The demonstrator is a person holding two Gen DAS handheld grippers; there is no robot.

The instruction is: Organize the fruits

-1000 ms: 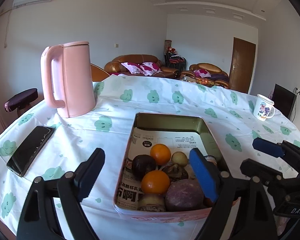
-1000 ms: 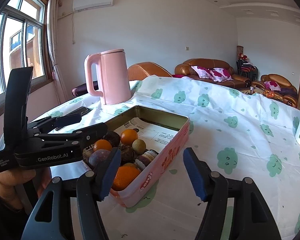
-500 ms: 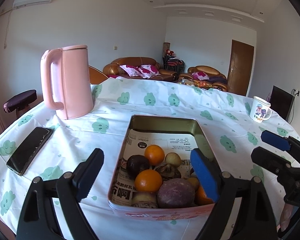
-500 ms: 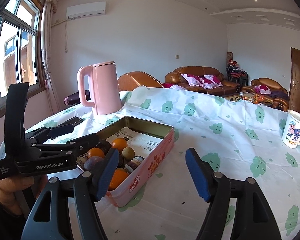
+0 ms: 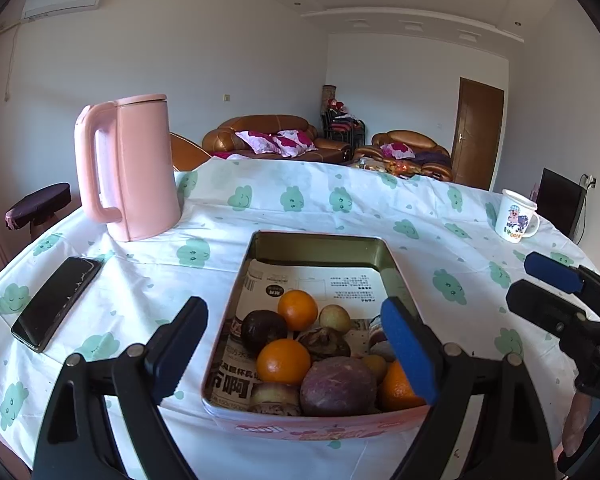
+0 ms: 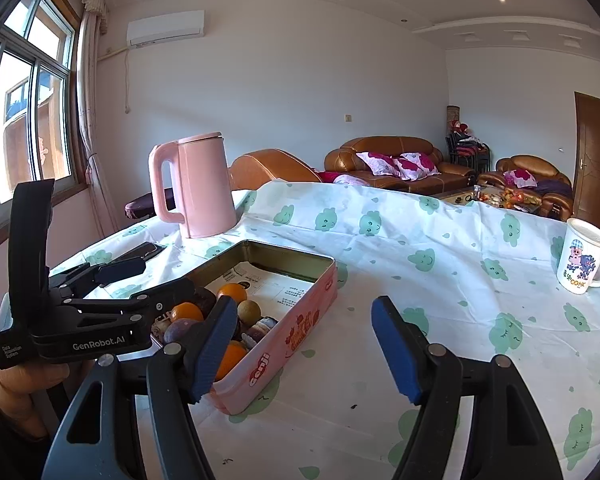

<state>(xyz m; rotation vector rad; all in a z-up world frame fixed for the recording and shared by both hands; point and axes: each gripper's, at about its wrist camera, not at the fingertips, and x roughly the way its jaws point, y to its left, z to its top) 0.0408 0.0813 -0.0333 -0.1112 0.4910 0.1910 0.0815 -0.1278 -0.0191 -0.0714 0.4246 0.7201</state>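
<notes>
Left wrist view looks straight down the length of a round table point(image 5: 340, 200) under a white cloth printed with green clouds. From here I see a black phone point(image 5: 56, 302) lying flat at the left edge, which the right wrist view mostly hides behind my other tool. Right wrist view alone shows the window point(image 6: 28, 104) and the side wall of the tin.

A tall pink kettle point(image 5: 130, 166) stands upright at far left, handle turned left. The pink rectangular tin point(image 5: 320, 242) sits at the near table edge, its long axis running away from me in the left view and slanting up to the right in the right view. Newspaper lines its floor. The fruits point(image 5: 312, 350) fill only its near end: 3 oranges, dark purple round fruits and small yellowish ones, touching in a cluster.

My left gripper point(image 5: 296, 344) is spread wide, holding nothing, its tips hovering near either side of the tin's near end. My right gripper point(image 6: 304, 340) is also spread and empty, just beside the tin on its right. A white cartoon mug point(image 6: 582, 260) stands well apart at far right.
</notes>
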